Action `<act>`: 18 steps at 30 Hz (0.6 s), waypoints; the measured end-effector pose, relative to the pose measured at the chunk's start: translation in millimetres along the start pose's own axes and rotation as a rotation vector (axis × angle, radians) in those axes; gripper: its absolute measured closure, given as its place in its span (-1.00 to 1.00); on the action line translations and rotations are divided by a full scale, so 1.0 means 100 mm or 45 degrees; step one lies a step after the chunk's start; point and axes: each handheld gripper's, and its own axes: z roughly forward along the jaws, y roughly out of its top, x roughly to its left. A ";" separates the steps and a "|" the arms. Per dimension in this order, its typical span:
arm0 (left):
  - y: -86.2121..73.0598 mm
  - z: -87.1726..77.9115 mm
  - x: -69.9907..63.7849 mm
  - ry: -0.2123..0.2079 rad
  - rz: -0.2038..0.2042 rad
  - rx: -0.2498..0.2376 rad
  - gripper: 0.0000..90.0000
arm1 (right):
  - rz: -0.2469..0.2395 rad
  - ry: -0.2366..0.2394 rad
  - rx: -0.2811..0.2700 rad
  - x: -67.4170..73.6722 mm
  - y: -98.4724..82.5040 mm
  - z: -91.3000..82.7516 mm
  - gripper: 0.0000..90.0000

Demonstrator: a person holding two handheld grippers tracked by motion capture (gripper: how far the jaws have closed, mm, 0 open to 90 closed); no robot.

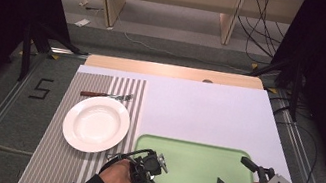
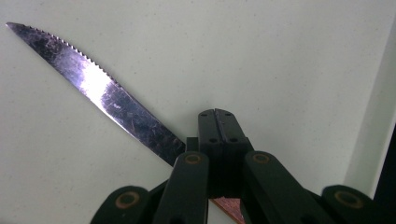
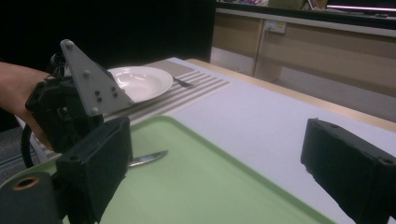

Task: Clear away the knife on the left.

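On the green tray (image 1: 196, 178) at the desk's near edge, we see the left tongs (image 2: 218, 122) clamped on the knife (image 2: 93, 81) where blade meets handle, blade running away leftward, while the right tongs (image 1: 242, 179) gape wide nearby.

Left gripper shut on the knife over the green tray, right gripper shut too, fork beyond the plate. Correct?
One error: the right gripper is open, its fingers spread wide in the right gripper view. The rest stands: the left gripper is shut on the knife over the green tray, and the fork lies beyond the plate.
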 end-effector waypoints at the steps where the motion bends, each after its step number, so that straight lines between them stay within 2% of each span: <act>1: -0.01 0.00 0.00 -0.001 -0.006 0.001 1.00 | 0.001 -0.001 0.002 0.00 0.00 0.00 -0.78; 18: -0.08 -0.05 0.05 0.014 -0.031 0.016 1.00 | 0.000 -0.001 0.001 0.00 0.00 0.00 -0.78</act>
